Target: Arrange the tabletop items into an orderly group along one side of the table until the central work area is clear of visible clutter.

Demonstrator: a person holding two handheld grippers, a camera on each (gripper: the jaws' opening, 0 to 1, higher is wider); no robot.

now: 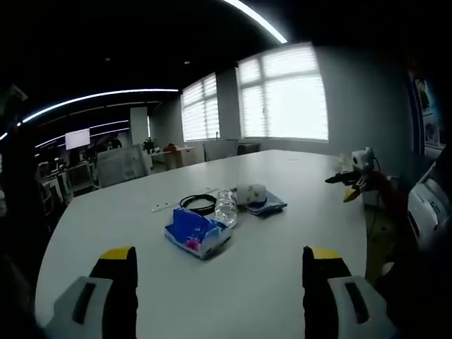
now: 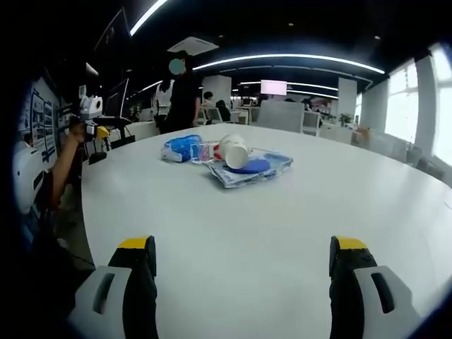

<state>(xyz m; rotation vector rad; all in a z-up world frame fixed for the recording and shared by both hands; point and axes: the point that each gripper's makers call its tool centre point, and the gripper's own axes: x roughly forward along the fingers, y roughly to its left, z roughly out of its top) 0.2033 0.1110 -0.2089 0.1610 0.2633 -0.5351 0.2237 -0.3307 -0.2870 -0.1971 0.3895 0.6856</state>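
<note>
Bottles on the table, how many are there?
1. A clear plastic bottle lies on its side mid-table, between the blue tissue pack and the tipped white cup. Another could hide behind the pile.

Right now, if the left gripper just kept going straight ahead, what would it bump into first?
Probably the blue pack, lying on the table about midway between the open left gripper jaws; the bottle lies just behind. Depth is uncertain.

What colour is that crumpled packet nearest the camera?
Blue with white and a pink patch: the packet shows best in the left gripper view.
</note>
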